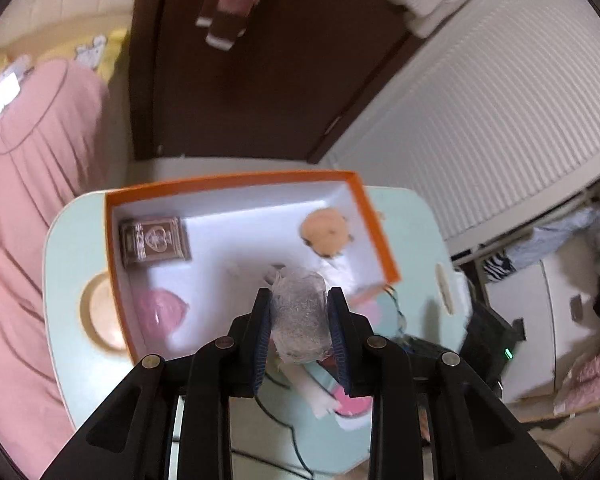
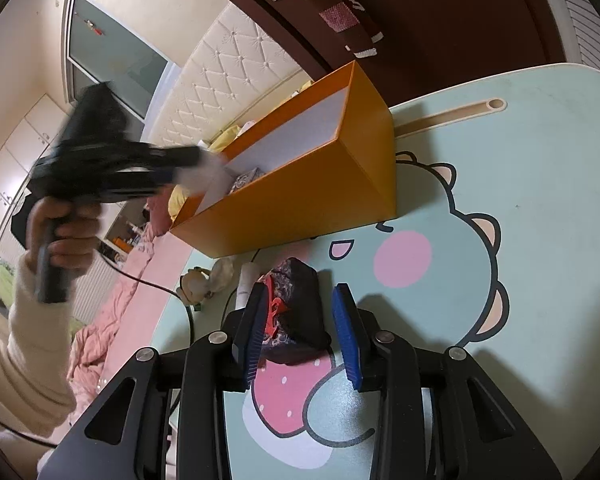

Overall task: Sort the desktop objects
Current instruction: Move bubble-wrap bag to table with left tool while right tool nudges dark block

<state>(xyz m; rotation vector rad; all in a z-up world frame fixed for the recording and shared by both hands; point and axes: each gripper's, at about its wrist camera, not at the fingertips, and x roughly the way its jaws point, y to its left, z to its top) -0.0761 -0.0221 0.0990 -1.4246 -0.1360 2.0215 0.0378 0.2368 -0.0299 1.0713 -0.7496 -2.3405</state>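
Note:
My left gripper (image 1: 300,294) is shut on a grey-white wrapped packet (image 1: 300,316) and holds it above the near edge of the orange box (image 1: 236,179). The box holds a brown card box (image 1: 154,240), a pink round thing (image 1: 162,310) and an orange plush (image 1: 326,230). In the right wrist view my right gripper (image 2: 302,292) is open around a dark patterned pouch with red print (image 2: 296,308) lying on the table mat; the fingers do not touch it. The left gripper (image 2: 112,164) shows there, held over the orange box (image 2: 300,184).
The pale green cartoon mat (image 2: 520,200) covers the table. A small plush toy (image 2: 198,282), a white tube (image 2: 246,280) and a black cable (image 2: 188,316) lie left of the pouch. A pink bed lies beyond the table's left edge (image 1: 28,200).

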